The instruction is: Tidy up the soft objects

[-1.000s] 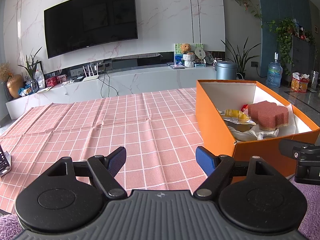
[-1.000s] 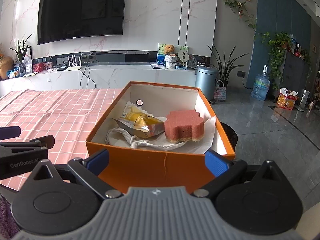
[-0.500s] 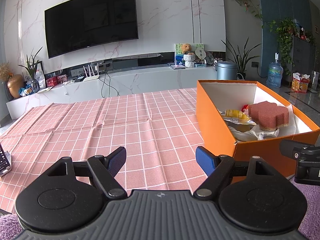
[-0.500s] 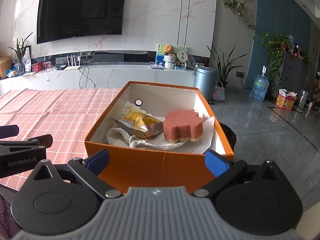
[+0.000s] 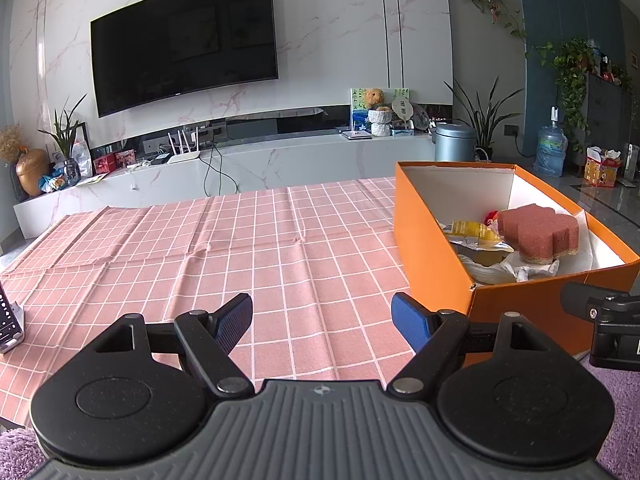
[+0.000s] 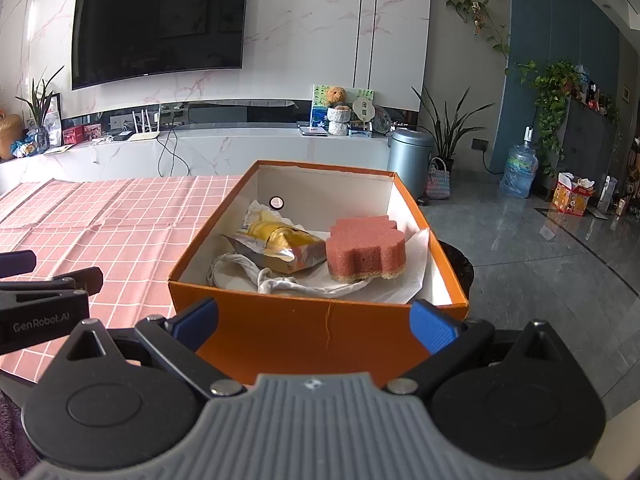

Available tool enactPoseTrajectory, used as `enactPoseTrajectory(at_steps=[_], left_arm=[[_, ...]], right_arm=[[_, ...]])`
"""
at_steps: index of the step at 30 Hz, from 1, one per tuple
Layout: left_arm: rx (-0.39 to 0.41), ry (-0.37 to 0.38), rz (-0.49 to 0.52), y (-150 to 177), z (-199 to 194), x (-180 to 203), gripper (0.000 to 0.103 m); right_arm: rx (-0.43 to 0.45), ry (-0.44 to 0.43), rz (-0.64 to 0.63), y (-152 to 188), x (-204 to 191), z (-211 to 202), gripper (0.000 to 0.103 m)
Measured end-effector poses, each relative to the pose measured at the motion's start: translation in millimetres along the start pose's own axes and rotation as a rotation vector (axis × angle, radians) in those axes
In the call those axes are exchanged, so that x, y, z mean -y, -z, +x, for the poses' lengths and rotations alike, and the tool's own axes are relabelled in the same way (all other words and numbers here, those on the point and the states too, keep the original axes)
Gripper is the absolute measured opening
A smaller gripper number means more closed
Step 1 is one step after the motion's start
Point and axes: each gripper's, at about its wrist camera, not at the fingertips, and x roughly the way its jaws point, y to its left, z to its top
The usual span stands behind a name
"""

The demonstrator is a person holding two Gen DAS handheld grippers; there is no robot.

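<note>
Both grippers hung empty at the near end of the orange box (image 6: 312, 332).
Your left gripper (image 5: 322, 318) and right gripper (image 6: 314, 320) stood spread; sponge (image 6: 366, 250), snack bag (image 6: 280, 246) and cloth (image 6: 276, 282) lay inside. You needed only to retreat without nudging the box.
</note>
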Motion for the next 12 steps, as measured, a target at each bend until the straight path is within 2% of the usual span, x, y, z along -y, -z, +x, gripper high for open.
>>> enactPoseTrajectory(at_steps=[12], left_arm=[[-0.001, 0.003, -0.003, -0.2, -0.9, -1.5, 0.093]], right_arm=[[-0.001, -0.007, 0.0, 0.3, 0.7, -0.7, 0.1]])
